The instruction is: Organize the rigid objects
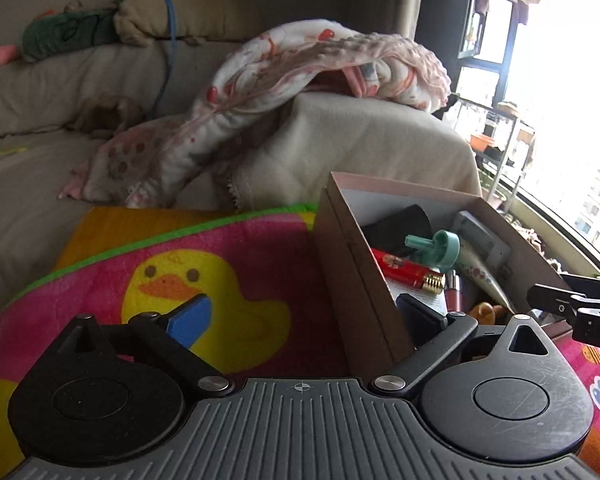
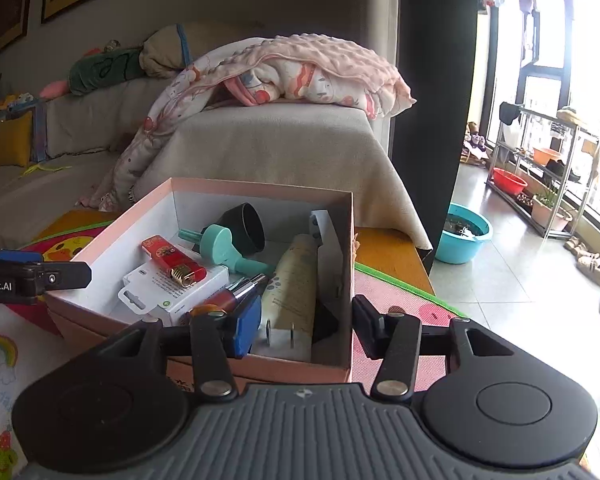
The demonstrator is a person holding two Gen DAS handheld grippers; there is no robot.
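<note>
Straddling box (image 2: 260, 364) walls, both grippers wide

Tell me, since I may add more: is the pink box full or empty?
Partly full. The pink box holds a red lighter, teal funnel and cream tube, among others.

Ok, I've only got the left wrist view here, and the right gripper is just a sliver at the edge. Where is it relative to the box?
Observer: The right gripper straddles the box at its right wall, with the blue-padded finger inside and the black finger outside, jaws open.
Operator: And what's the red lighter lying on?
Observer: The red lighter rests on a white carton with printed text.
Operator: Anything in the corner nearest that gripper?
Observer: Two metal prongs, apparently a plug, stick up beside the cream tube.
</note>
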